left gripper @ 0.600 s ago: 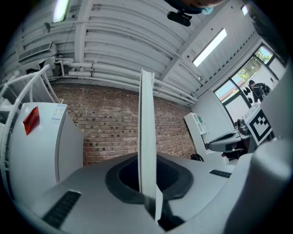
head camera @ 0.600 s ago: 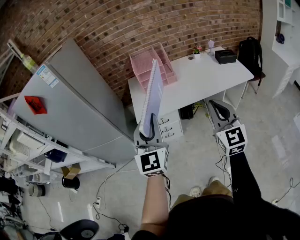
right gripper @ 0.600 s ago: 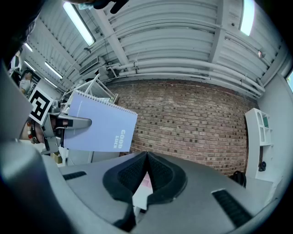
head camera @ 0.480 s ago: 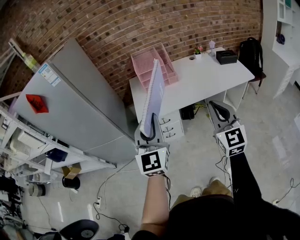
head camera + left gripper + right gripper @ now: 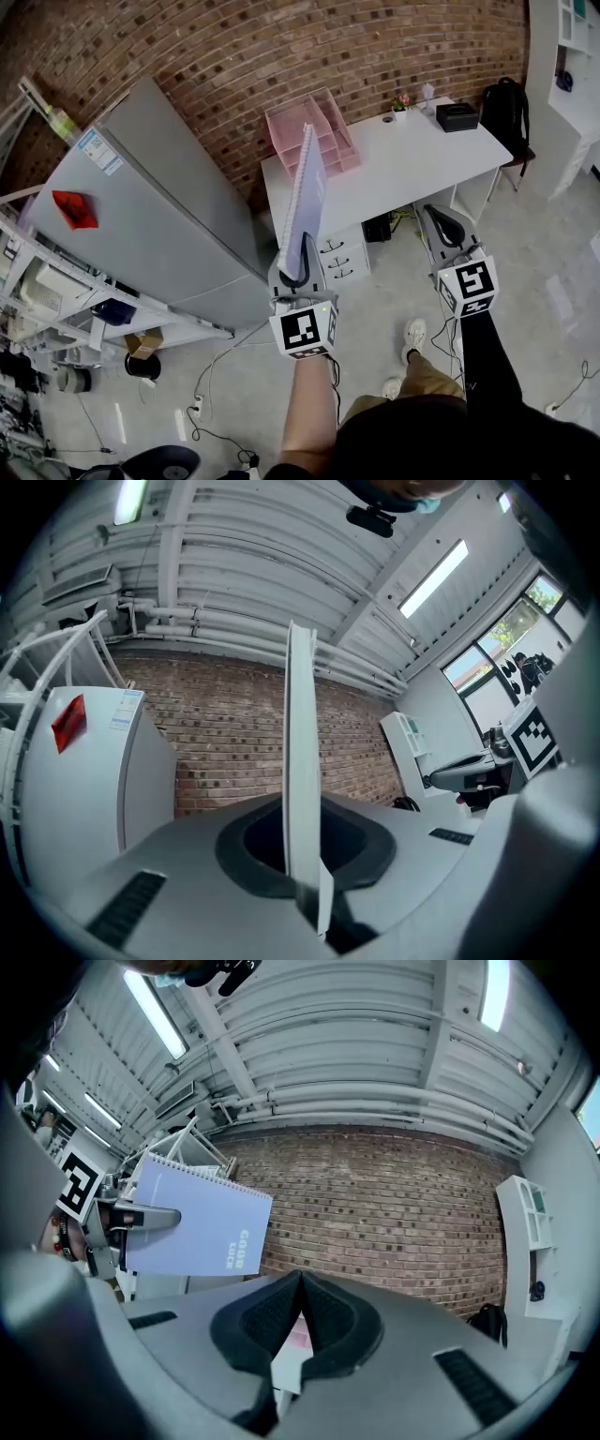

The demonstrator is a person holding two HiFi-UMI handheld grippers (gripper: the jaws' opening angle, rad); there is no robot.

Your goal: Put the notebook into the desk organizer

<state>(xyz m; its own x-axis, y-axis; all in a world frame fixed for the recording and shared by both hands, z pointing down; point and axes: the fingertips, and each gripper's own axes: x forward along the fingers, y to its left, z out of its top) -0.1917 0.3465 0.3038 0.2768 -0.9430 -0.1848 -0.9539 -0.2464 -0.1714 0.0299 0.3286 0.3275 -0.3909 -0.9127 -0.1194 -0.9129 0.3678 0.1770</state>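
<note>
Red brick wall [image 5: 187, 47] fills the back of the room, and a tall grey metal cabinet [image 5: 141, 206] stands against it at the far left, with cluttered shelving further left.

Just right of the cabinet, my left gripper [image 5: 298, 270] is raised a little above level. Its fingers [image 5: 169, 855] are pinched on the lower edge of the pale lilac spiral-bound notebook [image 5: 306, 197]. The notebook stands upright, edge-on to me, with its spiral binding at the top.

Beyond the notebook's top edge sits the pink translucent tiered desk organizer [image 5: 323, 131], on the left end of the white bench [image 5: 412, 155] against the wall. Notebook and organizer are well apart; bare floor and a white drawer unit [image 5: 339, 253] lie between me and the bench.

Further right, my right gripper [image 5: 439, 223] is held out beside the left one. Its fingers [image 5: 262, 1321] are pressed together on nothing.

I judge the step in hand to be the carry: the notebook is held but has not reached the bench. Next I would need to close on the bench, tip the notebook from upright toward flat, line its leading edge with an open tier and slide it in. Which tier has room I cannot tell.
</note>
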